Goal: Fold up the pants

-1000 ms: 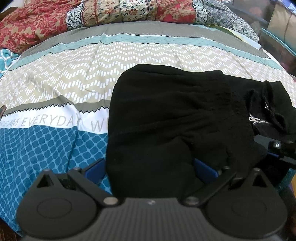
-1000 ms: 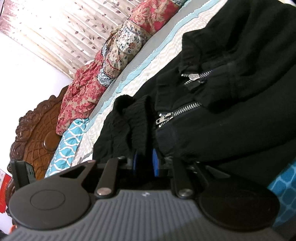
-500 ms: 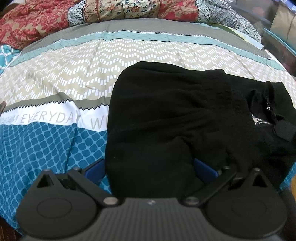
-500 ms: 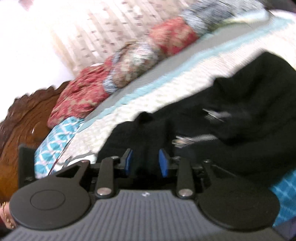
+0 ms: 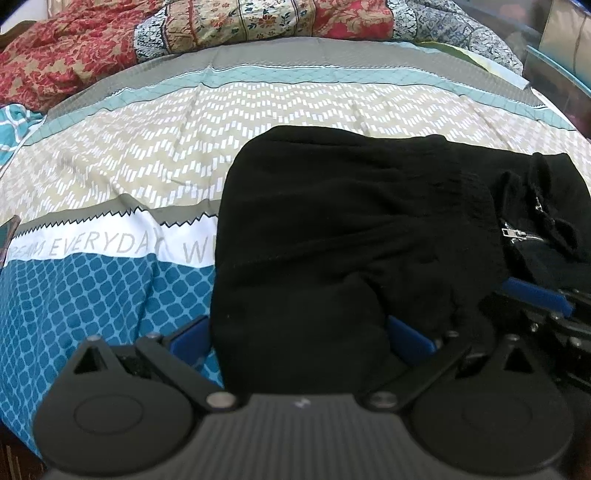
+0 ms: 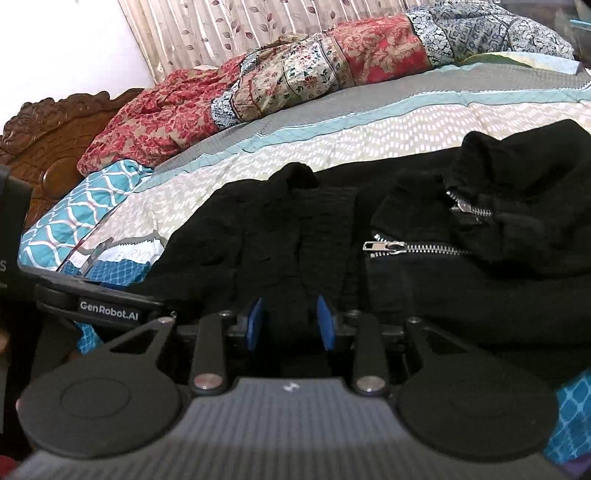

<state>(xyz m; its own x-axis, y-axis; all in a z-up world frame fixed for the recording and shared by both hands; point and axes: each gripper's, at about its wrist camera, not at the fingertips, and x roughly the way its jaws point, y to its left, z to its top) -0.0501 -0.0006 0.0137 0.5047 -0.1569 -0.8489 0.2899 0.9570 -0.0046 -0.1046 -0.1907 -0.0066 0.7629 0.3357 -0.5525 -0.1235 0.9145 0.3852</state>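
Black pants (image 5: 351, 229) lie folded in a bundle on the patterned bedspread (image 5: 147, 155), with silver zippers (image 5: 517, 234) at the right end. My left gripper (image 5: 299, 336) is wide open, its blue pads on either side of the bundle's near edge. My right gripper (image 6: 291, 323) is partly open around a fold of the black cloth (image 6: 295, 258) near the waistband, just left of a zipper (image 6: 406, 247). The right gripper also shows in the left wrist view (image 5: 535, 295), low at the right.
A red and cream floral quilt (image 6: 277, 85) is piled along the far side of the bed. A carved wooden headboard (image 6: 48, 140) and a teal pillow (image 6: 74, 218) are at the left. A curtain (image 6: 240, 29) hangs behind.
My right gripper has levelled out from a tilted pose and opened from nearly shut to partly open around the cloth. It left the left wrist view, then came back. The left gripper stayed put.
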